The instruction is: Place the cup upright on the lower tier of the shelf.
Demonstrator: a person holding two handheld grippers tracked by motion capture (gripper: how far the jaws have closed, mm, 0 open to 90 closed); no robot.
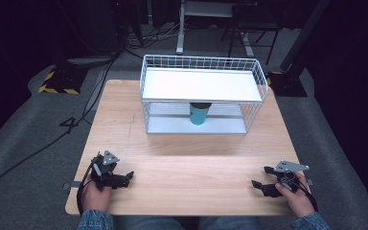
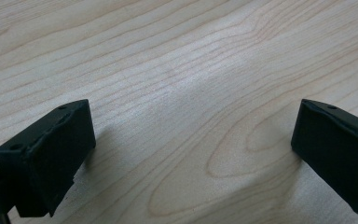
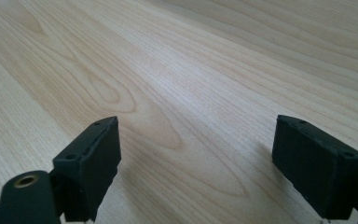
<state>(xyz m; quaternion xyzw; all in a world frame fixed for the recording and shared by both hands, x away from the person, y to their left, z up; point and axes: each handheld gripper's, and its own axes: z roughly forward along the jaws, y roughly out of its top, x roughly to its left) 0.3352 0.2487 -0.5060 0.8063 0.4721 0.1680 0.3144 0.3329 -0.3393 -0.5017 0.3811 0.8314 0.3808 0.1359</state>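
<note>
Two hand-held grippers, left (image 1: 124, 178) and right (image 1: 262, 179), rest wide open, empty, on the light wooden desk (image 1: 191, 187); the upright teal cylindrical cup (image 1: 199, 114) stands ahead between them, roughly equidistant.

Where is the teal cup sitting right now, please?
In the high view, the teal cup stands on the lower level of the white wire rack, under its upper shelf, at the table's far middle, well beyond both grippers.

Teal cup (image 1: 199, 114) with a dark rim is standing upright on the lower tier of a white wire rack (image 1: 263, 79), under its white upper shelf (image 1: 201, 85). Rack is sitting at 12 o'clock on the light wood desk (image 1: 187, 167), cup roughly centred along its open front, nothing touching it.
</note>
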